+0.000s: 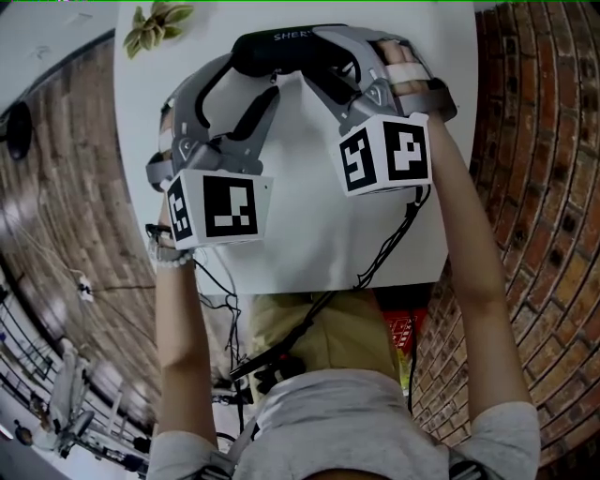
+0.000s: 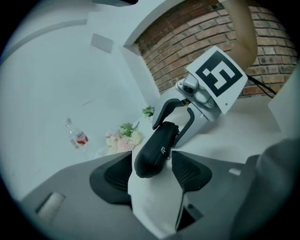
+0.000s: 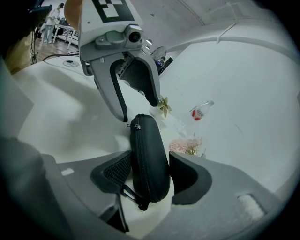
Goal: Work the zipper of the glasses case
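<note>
The black glasses case (image 1: 281,45) is at the far side of the white table (image 1: 309,234), between my two grippers, which face each other. My right gripper (image 3: 149,171) is shut on the case (image 3: 149,159), with its pads (image 3: 117,174) against both broad sides. The zipper seam faces up. The zipper pull (image 3: 136,126) sits at the far end and a small loop (image 3: 138,200) hangs at the near end. My left gripper (image 2: 152,164) is open around the other end of the case (image 2: 157,147), its pads (image 2: 190,171) close beside it. The right gripper (image 2: 176,119) straddles the far end there.
A small potted plant (image 1: 155,26) stands at the table's far left. Pink flowers (image 2: 123,138) and a clear bottle with a red label (image 2: 78,137) lie beyond the case. The table's near edge (image 1: 319,284) is by my body, with brick floor (image 1: 525,141) on both sides.
</note>
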The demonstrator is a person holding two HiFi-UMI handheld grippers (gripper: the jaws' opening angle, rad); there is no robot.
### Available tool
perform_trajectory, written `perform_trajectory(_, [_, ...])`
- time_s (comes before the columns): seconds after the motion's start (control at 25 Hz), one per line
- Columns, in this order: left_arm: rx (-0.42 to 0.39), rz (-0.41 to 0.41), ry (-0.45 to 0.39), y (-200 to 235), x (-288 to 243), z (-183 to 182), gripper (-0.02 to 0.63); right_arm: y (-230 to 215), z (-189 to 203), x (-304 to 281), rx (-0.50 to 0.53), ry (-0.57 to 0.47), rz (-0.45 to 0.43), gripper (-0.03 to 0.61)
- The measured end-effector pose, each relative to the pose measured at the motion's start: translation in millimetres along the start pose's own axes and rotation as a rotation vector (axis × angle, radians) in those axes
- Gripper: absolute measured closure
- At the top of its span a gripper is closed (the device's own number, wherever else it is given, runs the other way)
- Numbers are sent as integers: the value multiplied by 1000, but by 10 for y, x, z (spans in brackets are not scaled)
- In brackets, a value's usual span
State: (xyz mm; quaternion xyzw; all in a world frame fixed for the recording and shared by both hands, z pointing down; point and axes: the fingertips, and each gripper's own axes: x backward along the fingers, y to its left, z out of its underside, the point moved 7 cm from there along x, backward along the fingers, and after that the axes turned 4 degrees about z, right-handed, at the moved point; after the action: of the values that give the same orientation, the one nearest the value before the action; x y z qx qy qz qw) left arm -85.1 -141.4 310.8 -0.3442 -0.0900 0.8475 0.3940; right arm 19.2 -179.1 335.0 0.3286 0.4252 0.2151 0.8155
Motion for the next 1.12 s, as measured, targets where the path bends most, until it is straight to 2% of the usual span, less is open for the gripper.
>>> perform_trajectory(0.08, [28, -10, -2, 4, 24, -16, 343, 1, -3, -30, -3, -1, -4, 322])
perform_trajectory(0.16, [107, -18, -9, -4, 40, -33, 354, -6, -10, -49, -6, -2, -9, 322])
perform_trajectory(0.36, [449, -4, 6, -101, 8, 25, 416, -24, -16, -52, -19, -12, -21, 322])
perform_trajectory(0.48, [577, 14, 47, -134, -47, 90, 473, -19, -4, -26, -31, -18, -26, 322])
perform_trajectory(0.88, [770, 93, 90, -113, -144, 175, 485, -23, -4, -12, -41, -32, -29, 324])
perform_trajectory(1.12, [829, 125, 72, -113, -198, 176, 500, -22, 2, -9, -43, -35, -33, 324])
